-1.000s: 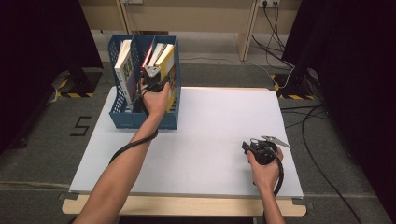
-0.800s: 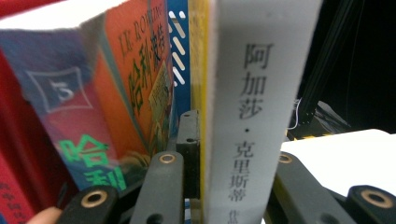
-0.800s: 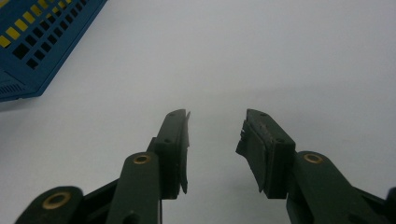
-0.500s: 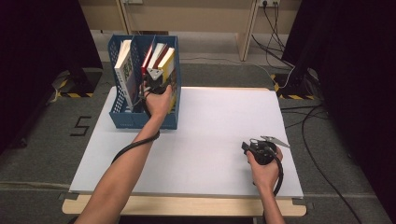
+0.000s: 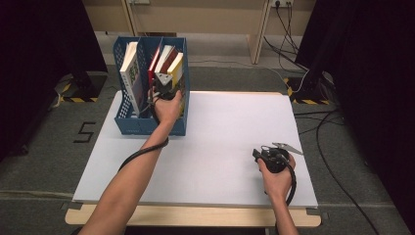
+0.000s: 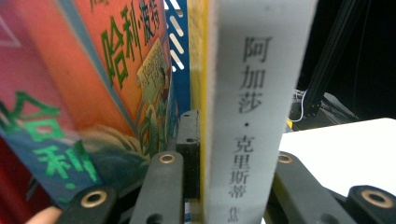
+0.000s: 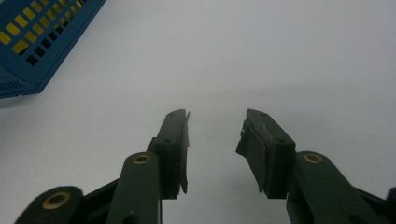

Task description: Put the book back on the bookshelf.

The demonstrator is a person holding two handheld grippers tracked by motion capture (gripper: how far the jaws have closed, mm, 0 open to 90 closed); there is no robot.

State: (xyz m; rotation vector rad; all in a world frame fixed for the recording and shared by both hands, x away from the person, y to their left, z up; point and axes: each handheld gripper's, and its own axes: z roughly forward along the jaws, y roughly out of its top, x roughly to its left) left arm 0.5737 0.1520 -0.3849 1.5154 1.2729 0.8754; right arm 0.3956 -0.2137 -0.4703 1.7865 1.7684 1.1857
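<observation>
Left gripper (image 5: 164, 92) edged rackward; its view shows jaws clamping grey-spined book (image 6: 252, 112).

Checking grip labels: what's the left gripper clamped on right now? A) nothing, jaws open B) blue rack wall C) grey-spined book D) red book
C: in the left gripper view the left gripper has its jaws on either side of the grey-spined book, pressed against it.

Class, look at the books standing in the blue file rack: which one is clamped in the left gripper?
The grey-spined, yellow-covered book at the rack's right end; the left gripper clamps it, unlike the others.
</observation>
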